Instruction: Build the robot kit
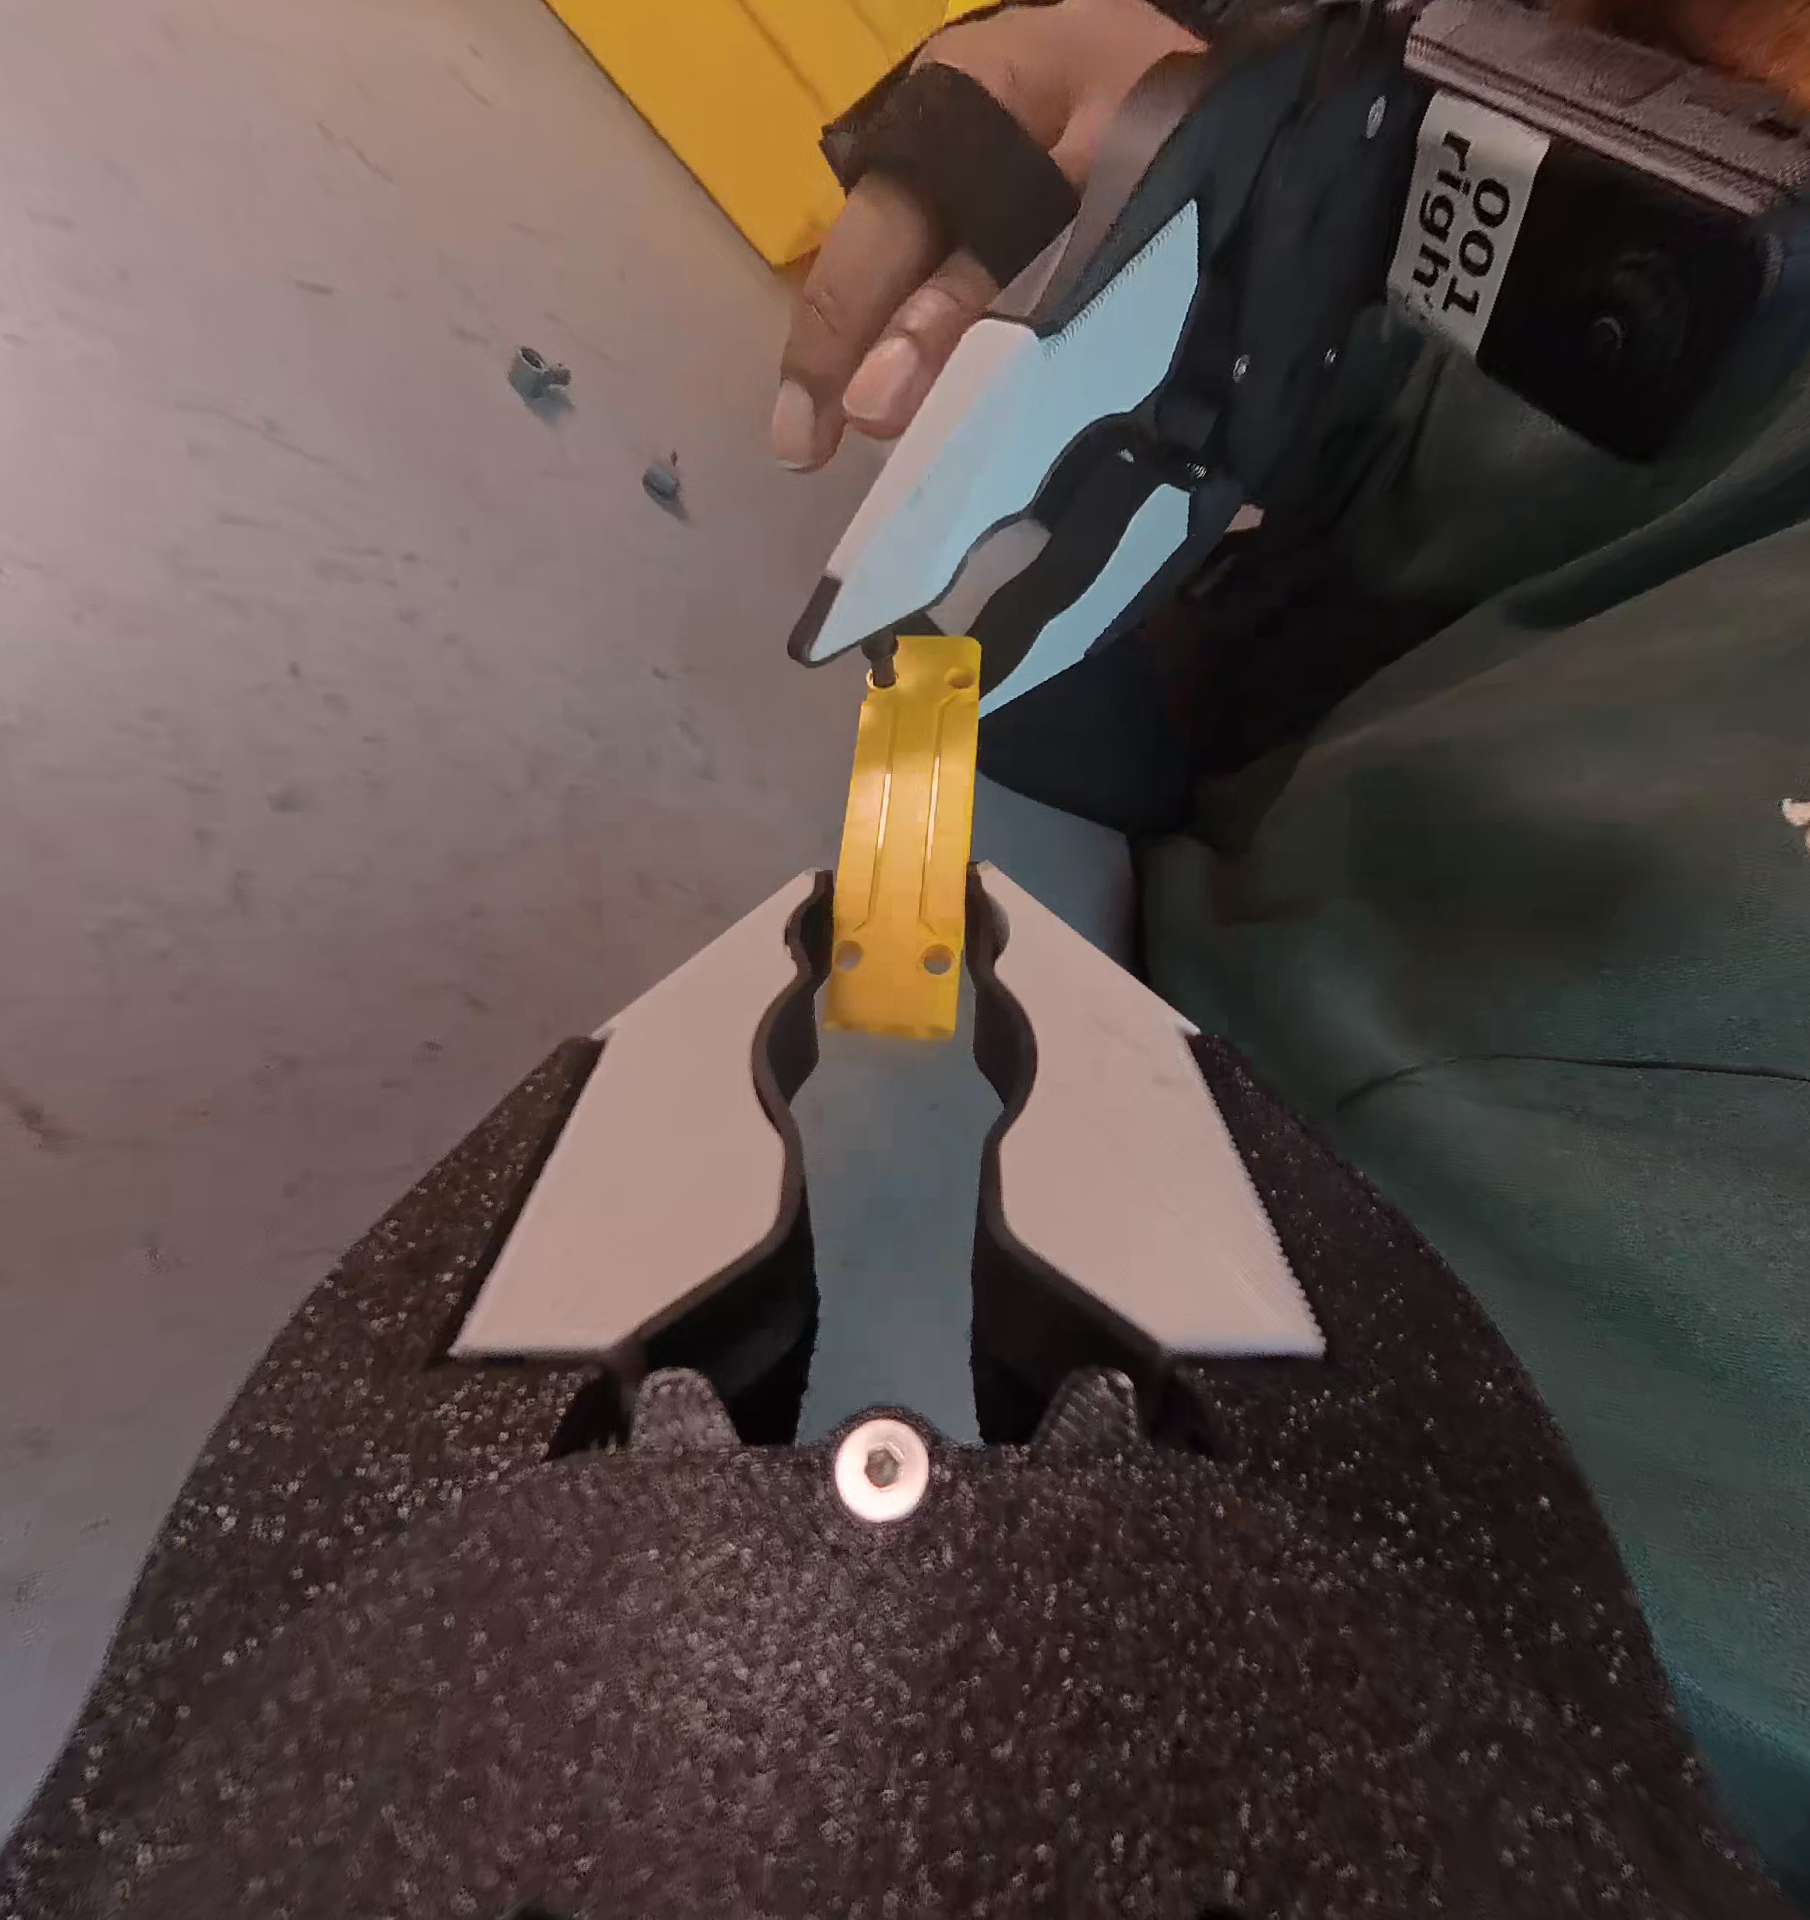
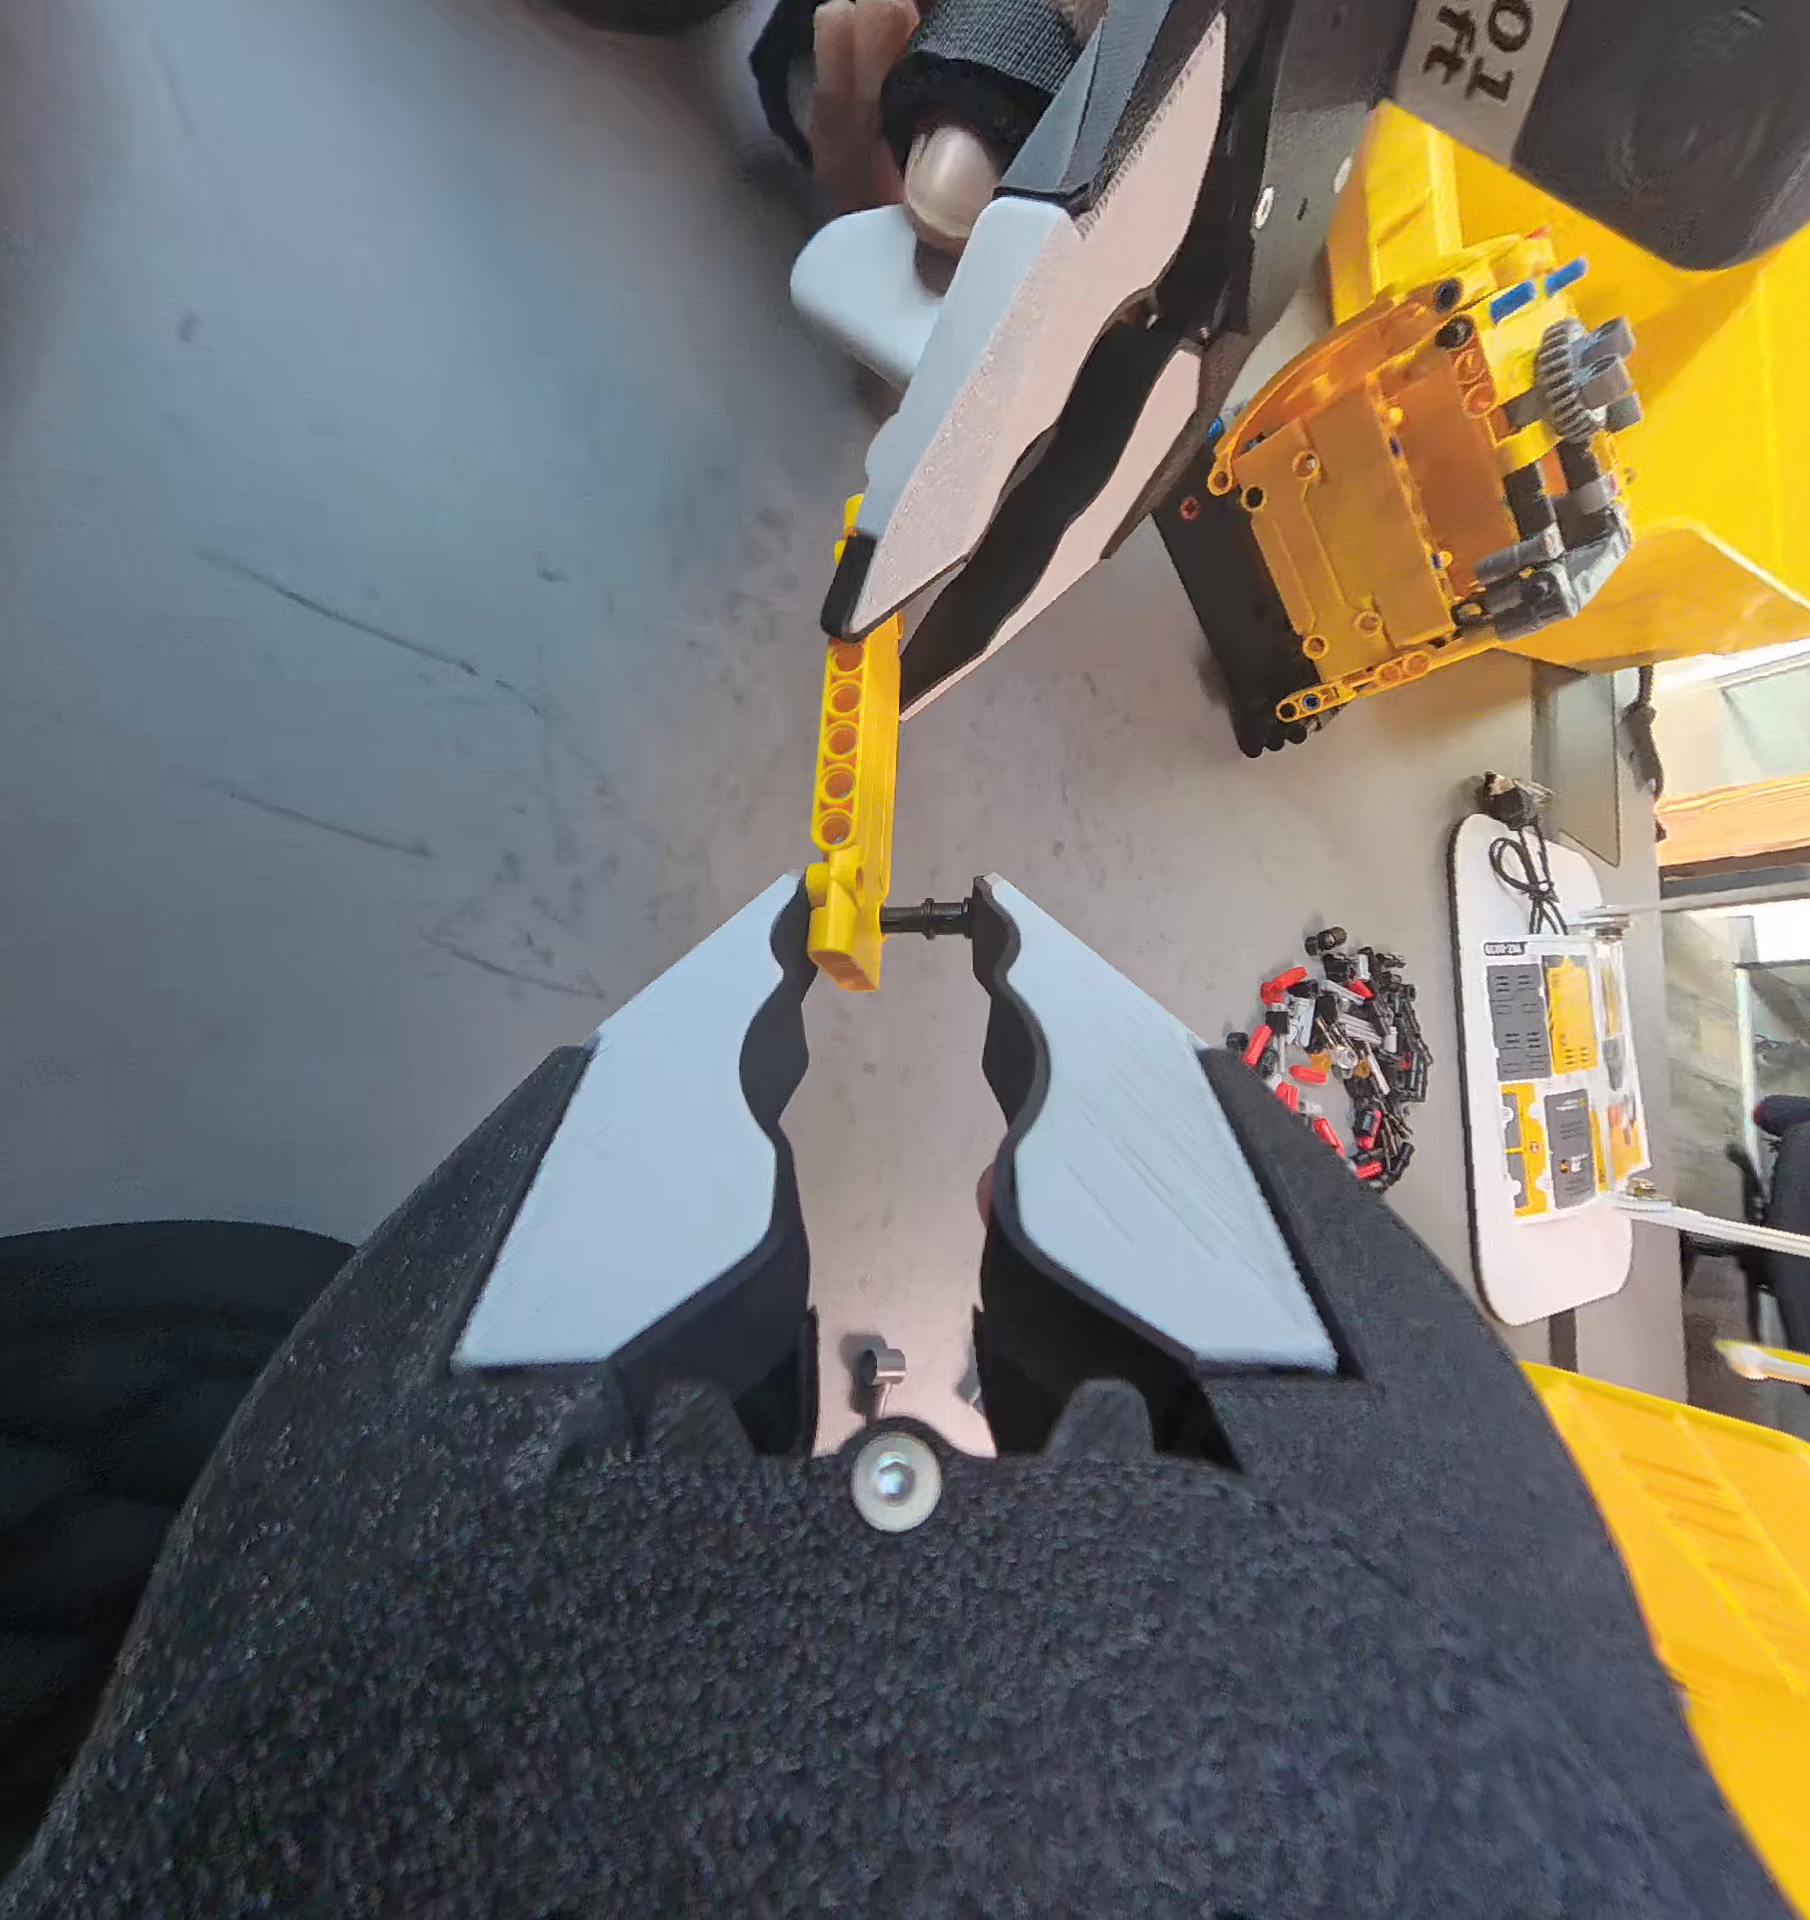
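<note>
Right wrist view: right gripper [image 2: 890,920] pinches black pin [image 2: 922,916] half-seated into yellow beam [image 2: 851,774]; left gripper [image 1: 896,940] clamps beam's other end.

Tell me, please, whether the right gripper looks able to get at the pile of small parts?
Probably not yet: the right gripper is shut on the black pin and yellow beam; the table toward the pile looks open.

beam [image 2: 851,790]: glossy yellow plastic | pin [image 2: 922,916]: black plastic, probably | tabletop [image 2: 361,623]: matt grey, scuffed
</note>
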Motion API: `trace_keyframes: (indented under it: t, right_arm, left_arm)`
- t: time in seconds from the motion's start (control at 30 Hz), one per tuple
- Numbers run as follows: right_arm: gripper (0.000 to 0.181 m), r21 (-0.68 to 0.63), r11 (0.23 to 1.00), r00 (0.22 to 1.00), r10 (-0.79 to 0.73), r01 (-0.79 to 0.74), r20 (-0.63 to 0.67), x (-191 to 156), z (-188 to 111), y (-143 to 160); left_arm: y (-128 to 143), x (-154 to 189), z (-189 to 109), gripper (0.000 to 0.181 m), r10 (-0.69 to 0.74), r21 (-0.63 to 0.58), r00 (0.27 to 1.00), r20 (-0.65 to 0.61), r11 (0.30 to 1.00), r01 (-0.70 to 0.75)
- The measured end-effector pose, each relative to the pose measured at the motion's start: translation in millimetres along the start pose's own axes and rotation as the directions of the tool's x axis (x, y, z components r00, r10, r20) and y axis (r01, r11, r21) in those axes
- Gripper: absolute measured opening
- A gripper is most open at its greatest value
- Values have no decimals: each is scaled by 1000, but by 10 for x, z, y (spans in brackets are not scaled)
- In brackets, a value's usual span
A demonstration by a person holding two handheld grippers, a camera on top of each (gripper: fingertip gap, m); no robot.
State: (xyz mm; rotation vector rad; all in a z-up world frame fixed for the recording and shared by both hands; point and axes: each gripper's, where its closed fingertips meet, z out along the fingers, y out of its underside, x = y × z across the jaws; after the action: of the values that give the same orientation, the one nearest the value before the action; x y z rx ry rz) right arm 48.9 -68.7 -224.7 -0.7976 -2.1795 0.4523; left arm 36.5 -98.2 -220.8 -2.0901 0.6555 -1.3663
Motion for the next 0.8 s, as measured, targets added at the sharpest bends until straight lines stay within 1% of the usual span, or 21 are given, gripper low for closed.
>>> trace_keyframes:
  t: [0.03,0.07,0.1,0.13,0.17,0.2,0.23,0.27,0.3,0.33,0.4,0.43,0.5,0.53,0.57,0.67,0.73,0.77,0.8]
  right_arm:
    - [28,8,999,999,34,-34,3,30,-14,-3]
    - [28,24,995,995,94,-95,14,63,-30,-12]
    - [27,57,982,983,178,-180,38,100,-56,-41]
    - [27,85,956,958,275,-281,76,130,-81,-66]
    - [26,101,921,925,364,-375,113,163,-99,-83]
    - [26,124,887,892,427,-445,147,189,-116,-116]
    - [26,137,856,862,472,-498,187,192,-126,-161]
    - [26,142,836,841,498,-530,210,199,-122,-203]
    - [26,152,828,835,504,-540,222,204,-117,-253]
    - [27,155,828,835,500,-539,229,204,-110,-288]
    - [25,161,849,858,467,-503,215,198,-106,-298]
    - [27,188,852,867,450,-488,212,194,-122,-328]
    - [40,245,838,869,439,-488,229,179,-170,-410]
    - [43,265,825,863,446,-499,236,183,-190,-439]
    - [42,283,808,854,462,-516,238,205,-207,-460]
    - [27,343,731,807,537,-590,244,322,-266,-497]
    - [26,378,652,752,595,-658,282,362,-300,-529]
    - [26,390,632,741,609,-669,284,369,-307,-534]
    - [26,403,629,744,611,-664,272,372,-312,-533]
  left_arm:
    - [-45,16,-24,25,-8,30,1000,-15,1000,8]
    - [-111,38,-60,25,13,68,1000,-18,998,-12]
    - [-197,64,-109,23,61,112,998,1,992,-61]
    - [-276,97,-155,31,128,143,991,41,981,-133]
    - [-319,129,-177,36,212,138,972,99,965,-225]
    - [-324,148,-169,35,308,100,937,166,940,-327]
    - [-317,126,-140,31,397,42,886,240,908,-418]
    - [-311,89,-99,23,462,-16,834,300,877,-480]
    - [-311,87,-53,12,501,-46,802,325,855,-516]
    - [-323,120,-15,10,516,-41,793,323,845,-533]
    - [-339,181,-10,7,513,-7,805,298,845,-535]
    - [-350,214,-27,7,506,20,816,280,846,-532]
    - [-380,263,-62,7,482,76,840,251,855,-513]
    - [-397,283,-78,7,471,100,850,237,858,-503]
    - [-416,303,-88,7,461,123,859,223,861,-493]
    - [-472,352,-107,7,452,171,867,211,856,-488]
    - [-518,379,-135,8,440,203,873,210,854,-480]
    - [-527,381,-139,8,435,210,875,213,854,-475]
    - [-531,381,-139,8,430,214,876,218,855,-472]
